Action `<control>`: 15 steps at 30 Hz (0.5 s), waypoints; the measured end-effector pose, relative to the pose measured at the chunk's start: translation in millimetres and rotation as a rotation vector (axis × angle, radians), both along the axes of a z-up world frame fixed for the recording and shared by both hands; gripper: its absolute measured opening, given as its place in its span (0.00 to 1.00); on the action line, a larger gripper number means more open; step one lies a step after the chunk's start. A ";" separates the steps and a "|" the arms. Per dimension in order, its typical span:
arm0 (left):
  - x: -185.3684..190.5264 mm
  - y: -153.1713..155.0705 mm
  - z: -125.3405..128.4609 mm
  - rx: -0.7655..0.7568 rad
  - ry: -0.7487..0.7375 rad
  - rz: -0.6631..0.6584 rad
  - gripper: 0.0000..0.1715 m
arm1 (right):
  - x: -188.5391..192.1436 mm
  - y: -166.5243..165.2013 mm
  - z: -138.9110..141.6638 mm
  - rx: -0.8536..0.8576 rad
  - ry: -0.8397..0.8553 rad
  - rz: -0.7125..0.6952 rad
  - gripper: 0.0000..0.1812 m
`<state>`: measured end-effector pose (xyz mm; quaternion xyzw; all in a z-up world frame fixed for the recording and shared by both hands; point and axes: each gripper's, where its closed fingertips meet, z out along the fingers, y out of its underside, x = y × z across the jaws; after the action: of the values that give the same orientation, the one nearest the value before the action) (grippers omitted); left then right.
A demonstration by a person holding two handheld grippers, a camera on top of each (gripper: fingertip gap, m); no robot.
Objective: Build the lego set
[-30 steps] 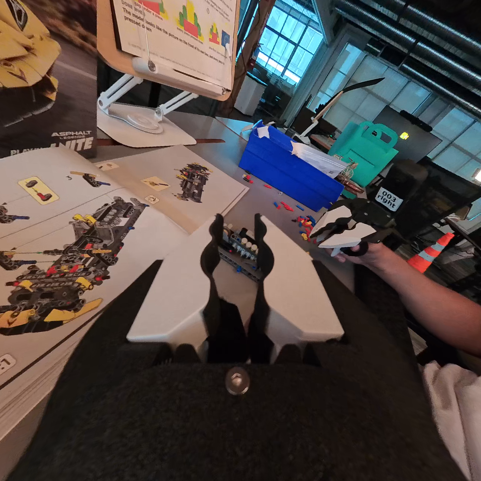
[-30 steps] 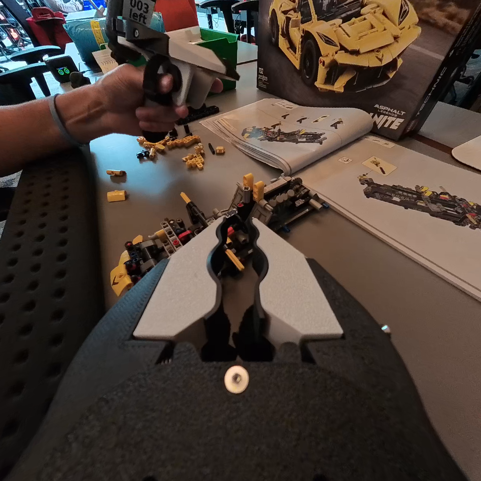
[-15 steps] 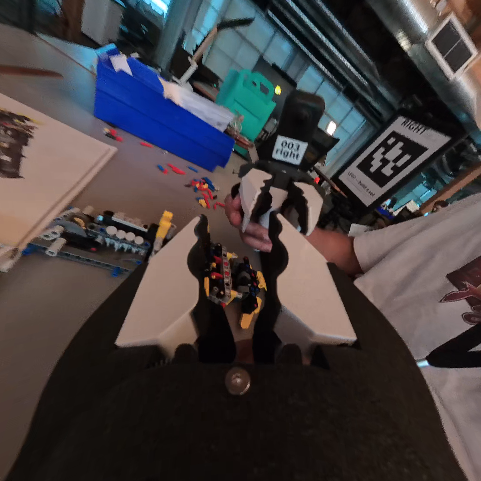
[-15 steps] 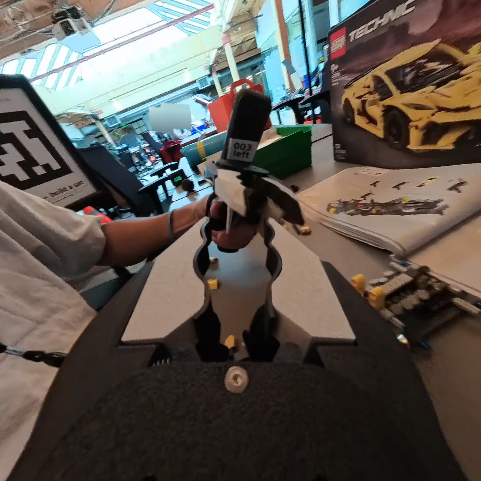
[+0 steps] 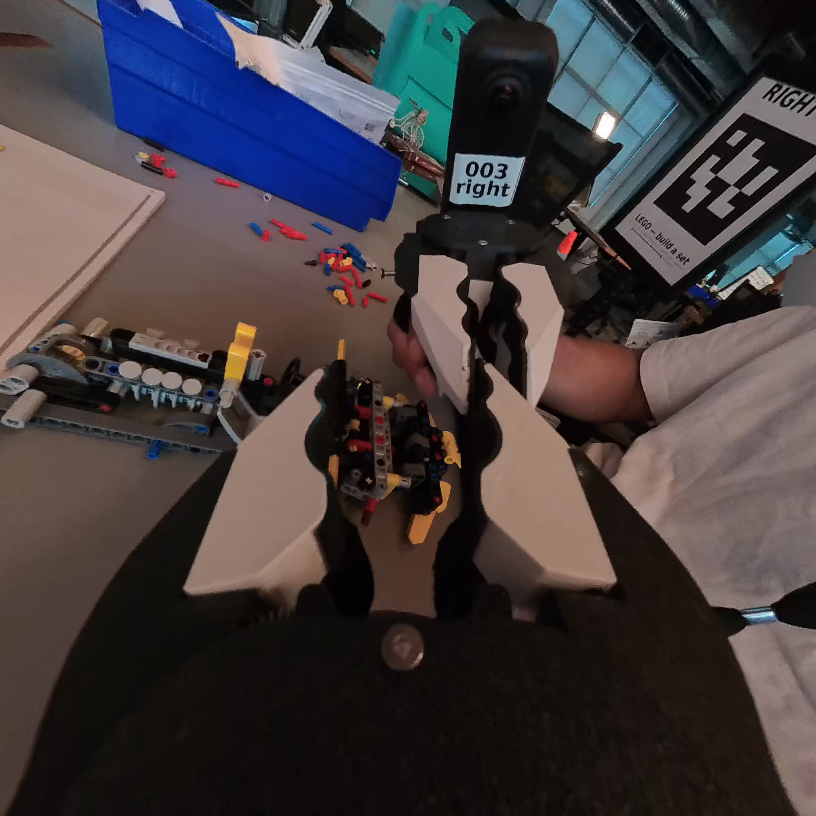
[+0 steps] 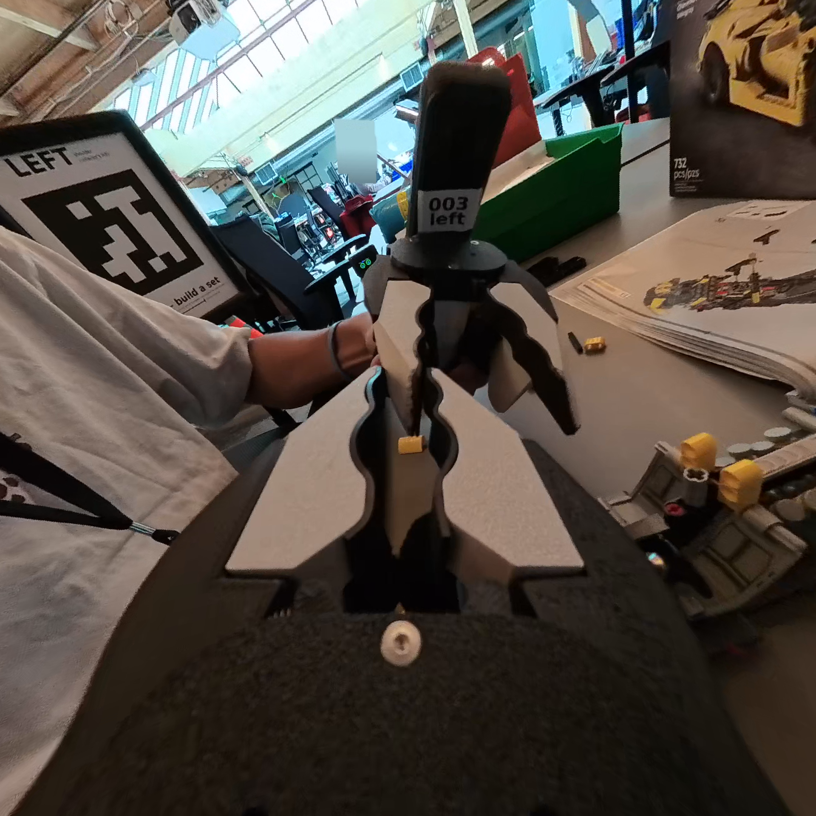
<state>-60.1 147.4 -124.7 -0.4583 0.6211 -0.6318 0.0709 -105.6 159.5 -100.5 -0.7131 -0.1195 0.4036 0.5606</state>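
The partly built car model lies on the grey table; its long grey chassis point(image 5: 145, 375) is at left and its black and yellow front end point(image 5: 388, 446) shows below, between my left gripper's fingers. My left gripper point(image 5: 404, 375) is open and holds nothing. My right gripper point(image 5: 496, 404) faces it tip to tip, and the fingers interleave. In the right wrist view my right gripper point(image 6: 405, 375) is narrowly open with one finger of the left gripper point(image 6: 491, 432) between its jaws. A small yellow piece point(image 6: 410, 444) lies on the table below. The model point(image 6: 728, 508) is at right.
A blue bin point(image 5: 247, 115) stands behind loose red and blue pins point(image 5: 349, 273). An open instruction booklet point(image 6: 706, 309), a green bin point(image 6: 565, 190) and the set's box point(image 6: 742, 88) are at the far side. The person's white shirt point(image 5: 706, 441) is close by. The tips of one gripper are about 5 cm away from the tips of the other.
Both grippers swung up from the table to face each other and came together until the fingers overlap. The right gripper's jaws have narrowed since half a second ago.
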 end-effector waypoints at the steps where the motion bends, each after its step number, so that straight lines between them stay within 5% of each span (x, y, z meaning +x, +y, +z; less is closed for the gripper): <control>1: 1.1 1.1 -2.3 0.023 0.004 0.012 0.33 | 0.7 -0.1 -1.1 -0.003 -0.004 -0.001 0.09; 12: 4.0 2.3 -11.9 0.074 0.024 0.034 0.32 | 3.8 0.9 -11.5 -0.030 -0.036 -0.027 0.10; 15: -0.8 -6.2 -6.3 0.050 0.000 -0.018 0.19 | 4.1 0.2 -12.7 -0.034 -0.039 -0.023 0.10</control>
<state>-60.9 141.2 -131.1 -0.4506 0.6410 -0.6167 0.0766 -101.5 159.8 -113.2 -0.7317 -0.1153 0.3850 0.5505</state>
